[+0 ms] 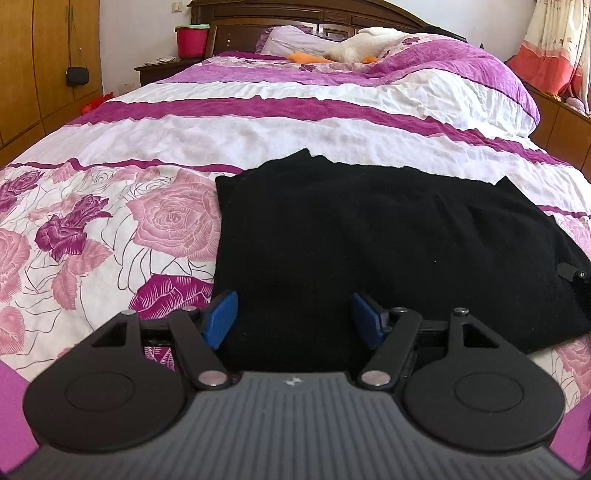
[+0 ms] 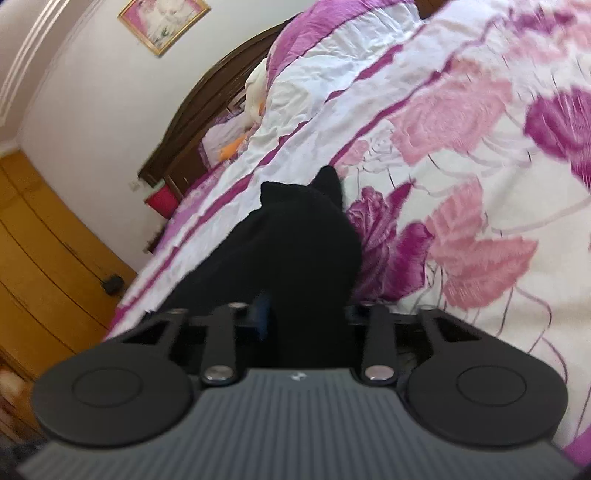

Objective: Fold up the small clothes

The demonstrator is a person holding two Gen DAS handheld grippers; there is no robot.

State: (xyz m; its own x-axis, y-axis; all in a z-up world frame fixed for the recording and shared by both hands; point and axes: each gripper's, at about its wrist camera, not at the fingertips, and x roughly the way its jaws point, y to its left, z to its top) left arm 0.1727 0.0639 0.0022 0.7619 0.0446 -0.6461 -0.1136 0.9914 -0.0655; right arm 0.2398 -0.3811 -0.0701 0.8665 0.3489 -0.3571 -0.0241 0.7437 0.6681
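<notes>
A black garment (image 1: 369, 243) lies spread on the floral bedspread (image 1: 122, 229). My left gripper (image 1: 293, 317) is open, its blue pads (image 1: 221, 317) on either side of the garment's near edge, holding nothing. In the right wrist view the same black garment (image 2: 295, 254) hangs bunched between the fingers of my right gripper (image 2: 303, 317), which is shut on it and holds part of it lifted off the bedspread (image 2: 461, 184). The view is tilted and blurred. The right gripper's tip (image 1: 572, 275) shows at the garment's right edge in the left wrist view.
Pillows and a white and orange plush (image 1: 354, 48) lie at the head of the bed by the dark wooden headboard (image 1: 295, 14). A red bucket (image 1: 192, 40) stands on a nightstand. Wooden wardrobes (image 1: 48, 66) line the left wall.
</notes>
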